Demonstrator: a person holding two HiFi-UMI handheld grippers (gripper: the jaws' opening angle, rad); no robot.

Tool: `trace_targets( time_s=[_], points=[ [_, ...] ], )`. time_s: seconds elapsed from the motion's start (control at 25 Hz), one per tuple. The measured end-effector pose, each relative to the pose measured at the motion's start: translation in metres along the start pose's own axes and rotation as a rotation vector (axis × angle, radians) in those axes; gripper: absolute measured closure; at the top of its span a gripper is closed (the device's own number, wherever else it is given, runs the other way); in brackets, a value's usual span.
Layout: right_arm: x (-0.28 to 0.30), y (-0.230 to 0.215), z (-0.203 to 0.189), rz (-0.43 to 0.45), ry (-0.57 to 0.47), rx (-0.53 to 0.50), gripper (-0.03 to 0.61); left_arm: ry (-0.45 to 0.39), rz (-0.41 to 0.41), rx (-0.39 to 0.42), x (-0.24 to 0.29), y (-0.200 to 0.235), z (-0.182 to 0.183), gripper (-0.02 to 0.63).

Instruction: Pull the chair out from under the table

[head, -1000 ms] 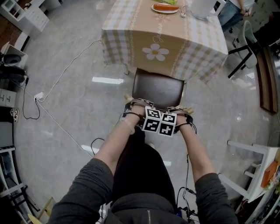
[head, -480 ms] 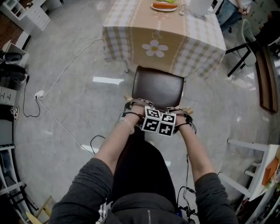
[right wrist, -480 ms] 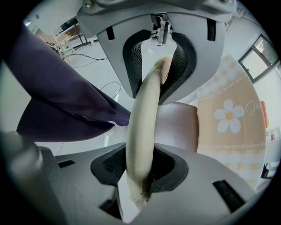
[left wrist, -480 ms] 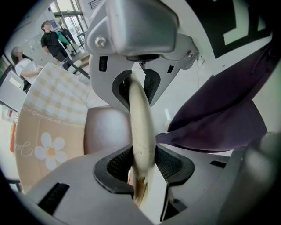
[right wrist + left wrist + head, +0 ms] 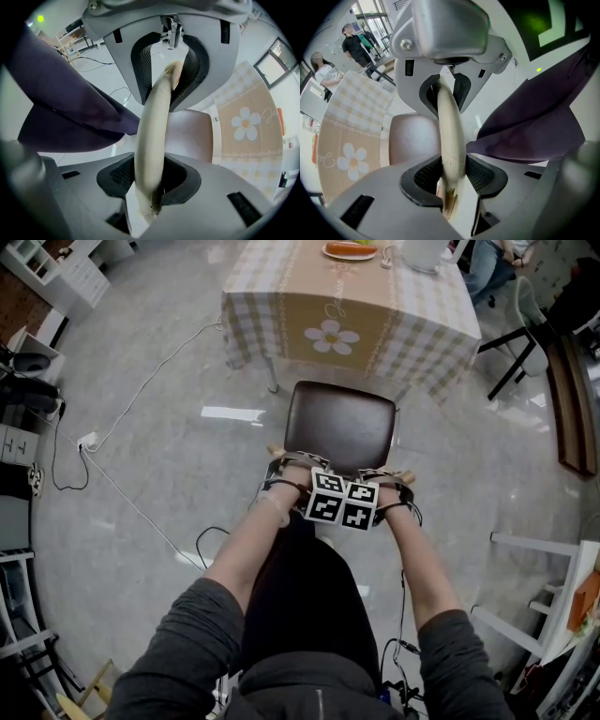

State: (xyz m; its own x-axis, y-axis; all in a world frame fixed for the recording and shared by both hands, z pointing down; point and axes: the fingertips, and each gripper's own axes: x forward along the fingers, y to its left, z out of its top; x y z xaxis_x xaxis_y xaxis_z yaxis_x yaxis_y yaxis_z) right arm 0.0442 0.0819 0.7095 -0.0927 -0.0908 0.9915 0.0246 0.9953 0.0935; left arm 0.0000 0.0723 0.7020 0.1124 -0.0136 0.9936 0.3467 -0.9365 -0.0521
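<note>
Head view, dead centre: the chair (image 5: 338,428) shows its whole brown seat on the grey floor (image 5: 169,474), with the table (image 5: 352,320) at twelve o'clock from it and the hanging edge of the checked cloth (image 5: 412,334), daisy print facing us, just beyond the seat's far edge. At six o'clock from the seat, both hands are side by side on the chair's back. The left gripper (image 5: 292,468) points straight down and its jaws pinch the cream back rail (image 5: 451,140), black pads pressed on either side of the wood. The right gripper (image 5: 386,479) does the same just at three o'clock of it, jaws clamped across that same curved rail. The two marker cubes (image 5: 341,501) sit touching between the wrists. Dark trousers (image 5: 300,606) fill six o'clock below the arms. A plate (image 5: 351,251) sits on the table's far end, and a white cable (image 5: 122,493) trails over the floor at nine o'clock.
</note>
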Motion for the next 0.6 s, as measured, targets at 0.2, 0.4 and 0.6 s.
trace_targets(
  time_s=[0.2, 0.4, 0.6],
  points=[
    [-0.001, 0.015, 0.002, 0.003, 0.0, 0.0, 0.443, 0.001, -0.002, 0.006, 0.0, -0.015, 0.004, 0.451],
    [-0.001, 0.027, 0.001, 0.013, 0.001, -0.003, 0.443, -0.002, -0.009, 0.005, 0.0, -0.025, 0.009, 0.451],
    [0.0, 0.033, 0.001, 0.007, 0.009, -0.005, 0.443, -0.01, 0.006, -0.008, 0.002, -0.032, 0.011, 0.449]
  ],
)
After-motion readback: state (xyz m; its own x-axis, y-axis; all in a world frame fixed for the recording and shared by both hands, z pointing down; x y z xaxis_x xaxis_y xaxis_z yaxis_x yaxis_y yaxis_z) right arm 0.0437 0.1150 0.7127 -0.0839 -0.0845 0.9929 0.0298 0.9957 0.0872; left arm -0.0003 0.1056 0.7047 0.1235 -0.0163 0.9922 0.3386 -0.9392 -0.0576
